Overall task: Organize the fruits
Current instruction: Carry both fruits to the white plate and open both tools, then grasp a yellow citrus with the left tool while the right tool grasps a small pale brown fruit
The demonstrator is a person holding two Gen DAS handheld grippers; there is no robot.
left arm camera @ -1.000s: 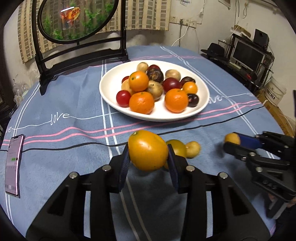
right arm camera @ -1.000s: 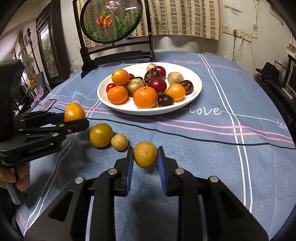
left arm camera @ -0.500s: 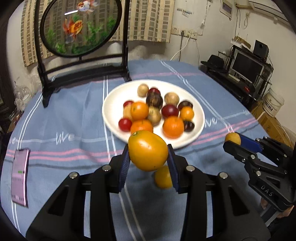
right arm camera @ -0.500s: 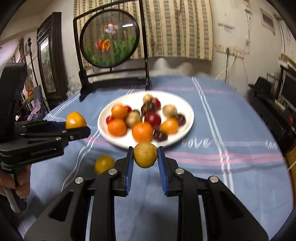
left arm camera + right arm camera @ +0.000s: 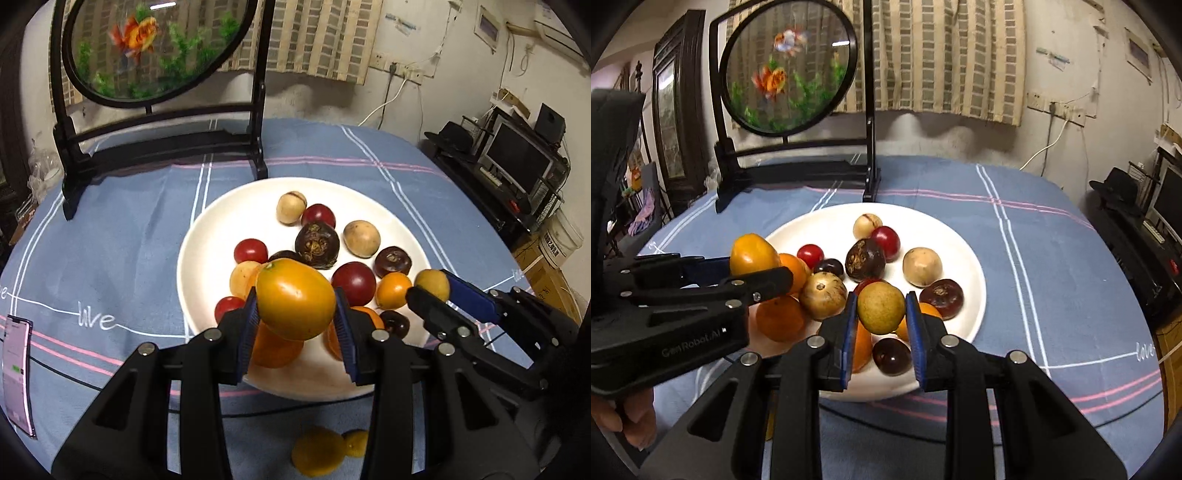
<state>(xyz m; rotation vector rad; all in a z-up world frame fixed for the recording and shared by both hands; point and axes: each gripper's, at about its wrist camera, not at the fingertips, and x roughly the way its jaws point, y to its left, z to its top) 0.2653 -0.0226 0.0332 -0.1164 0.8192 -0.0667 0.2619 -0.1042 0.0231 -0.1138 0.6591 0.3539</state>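
My left gripper is shut on a large yellow-orange fruit and holds it above the near rim of the white plate. My right gripper is shut on a small yellow-brown fruit, also above the plate's near side. The plate holds several oranges, red, dark and tan fruits. In the left wrist view the right gripper shows at the right; in the right wrist view the left gripper shows at the left. Two yellow fruits lie on the cloth below the left gripper.
A black-framed round goldfish screen stands at the table's back. A phone lies at the left edge. The blue striped tablecloth covers a round table. A shelf with a monitor stands to the right.
Both grippers have lifted their fruits off the cloth and moved forward over the plate's near side. The two loose fruits stay behind on the cloth.
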